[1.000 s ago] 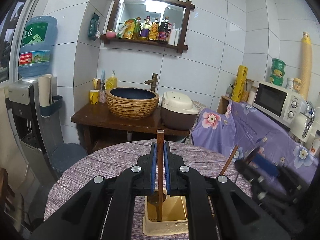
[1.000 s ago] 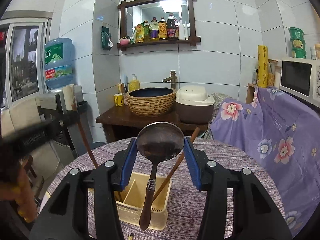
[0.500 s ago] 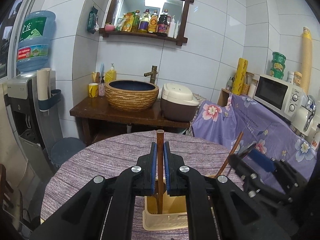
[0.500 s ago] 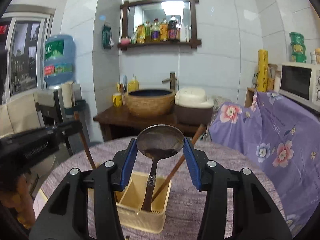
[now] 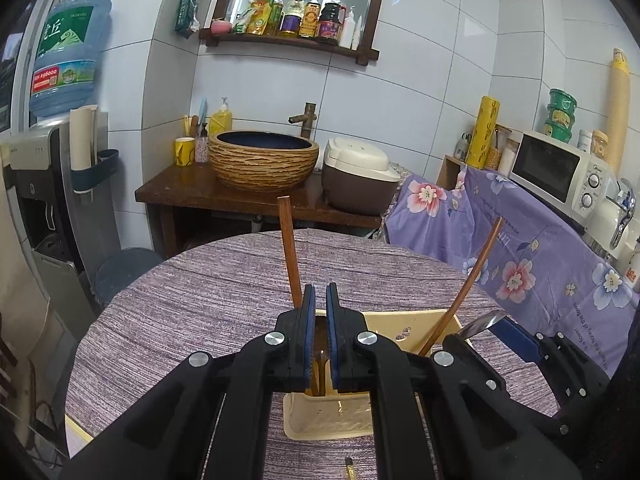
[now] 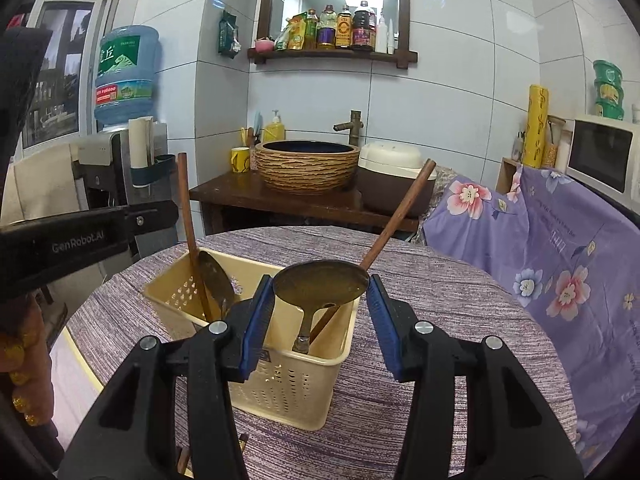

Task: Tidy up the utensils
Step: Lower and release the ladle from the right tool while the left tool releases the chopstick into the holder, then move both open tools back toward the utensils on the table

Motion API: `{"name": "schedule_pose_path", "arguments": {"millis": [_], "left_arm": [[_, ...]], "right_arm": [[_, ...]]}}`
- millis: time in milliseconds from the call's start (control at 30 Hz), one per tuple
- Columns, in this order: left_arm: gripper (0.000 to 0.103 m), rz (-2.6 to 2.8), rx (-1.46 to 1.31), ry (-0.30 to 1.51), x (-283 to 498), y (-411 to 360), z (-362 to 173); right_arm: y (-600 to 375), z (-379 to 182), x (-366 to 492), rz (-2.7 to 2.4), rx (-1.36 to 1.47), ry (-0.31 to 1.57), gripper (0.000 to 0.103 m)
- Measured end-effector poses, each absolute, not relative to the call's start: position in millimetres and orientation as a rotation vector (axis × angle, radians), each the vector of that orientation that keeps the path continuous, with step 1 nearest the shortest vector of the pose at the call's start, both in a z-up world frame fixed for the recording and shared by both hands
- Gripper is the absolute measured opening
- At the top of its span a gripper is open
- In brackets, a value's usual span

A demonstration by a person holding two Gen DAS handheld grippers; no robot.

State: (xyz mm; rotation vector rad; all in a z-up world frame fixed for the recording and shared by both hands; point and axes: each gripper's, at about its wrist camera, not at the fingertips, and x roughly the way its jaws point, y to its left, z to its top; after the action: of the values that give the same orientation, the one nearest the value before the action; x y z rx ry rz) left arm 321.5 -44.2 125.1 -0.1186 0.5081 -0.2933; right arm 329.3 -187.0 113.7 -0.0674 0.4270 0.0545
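Observation:
A cream plastic utensil basket (image 6: 280, 384) (image 5: 332, 420) with two compartments stands on the round table. My left gripper (image 5: 320, 292) is shut on a wooden-handled spoon (image 5: 289, 248). Its handle leans left and its metal bowl (image 6: 216, 280) sits in the left compartment. My right gripper (image 6: 320, 280) is shut on the bowl of a metal spoon (image 6: 320, 282), bowl up, handle (image 6: 304, 332) down in the right compartment. Another wooden handle (image 6: 396, 216) (image 5: 472, 280) leans out of that compartment to the right. The right gripper's blue pad (image 5: 516, 340) shows at the right of the left wrist view.
A purple striped cloth covers the table (image 5: 200, 300). A loose utensil end (image 5: 349, 468) lies near the front edge. Behind stand a sink cabinet (image 5: 240, 196), a rice cooker (image 5: 360, 176), a water dispenser (image 5: 52, 160) and a floral-covered counter (image 6: 540, 240) with a microwave (image 5: 560, 172).
Both grippers have sunk toward the basket, and both spoons have gone deeper into their compartments. The wooden handle in the left gripper now tilts left instead of standing straight.

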Motion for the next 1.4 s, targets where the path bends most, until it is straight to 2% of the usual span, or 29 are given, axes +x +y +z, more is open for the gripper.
{"name": "schedule_pose_path", "arguments": {"millis": [33, 100, 200, 267, 300, 333, 633, 867, 1400], "left_arm": [[0.007, -0.295, -0.124, 0.507, 320, -43, 125], [0.007, -0.299, -0.128, 0.506, 315, -40, 125], [0.009, -0.3, -0.122, 0.496, 299, -34, 123], [0.025, -0.287, -0.114, 0.504, 286, -29, 115], [0.039, -0.282, -0.11, 0.514, 281, -28, 110], [0.043, -0.275, -0.104, 0.527, 274, -26, 102], [0.043, -0.25, -0.02, 0.71, 214, -18, 23], [0.043, -0.277, 0.014, 0.806, 179, -22, -13], [0.037, -0.291, 0.049, 0.855, 156, -40, -34]], "right_arm": [[-188, 115, 330, 0.049, -0.067, 0.426, 0.058], [-191, 115, 324, 0.05, -0.051, 0.419, 0.068], [-194, 115, 310, 0.045, -0.045, 0.418, 0.069], [-194, 111, 298, 0.036, -0.056, 0.438, 0.069], [-193, 107, 293, 0.032, -0.069, 0.461, 0.069], [-191, 103, 288, 0.031, -0.082, 0.484, 0.069], [-185, 41, 226, 0.071, -0.087, 0.692, 0.069], [-183, -2, 193, 0.071, -0.062, 0.797, 0.069], [-188, -3, 179, 0.049, -0.033, 0.803, 0.069]]}}
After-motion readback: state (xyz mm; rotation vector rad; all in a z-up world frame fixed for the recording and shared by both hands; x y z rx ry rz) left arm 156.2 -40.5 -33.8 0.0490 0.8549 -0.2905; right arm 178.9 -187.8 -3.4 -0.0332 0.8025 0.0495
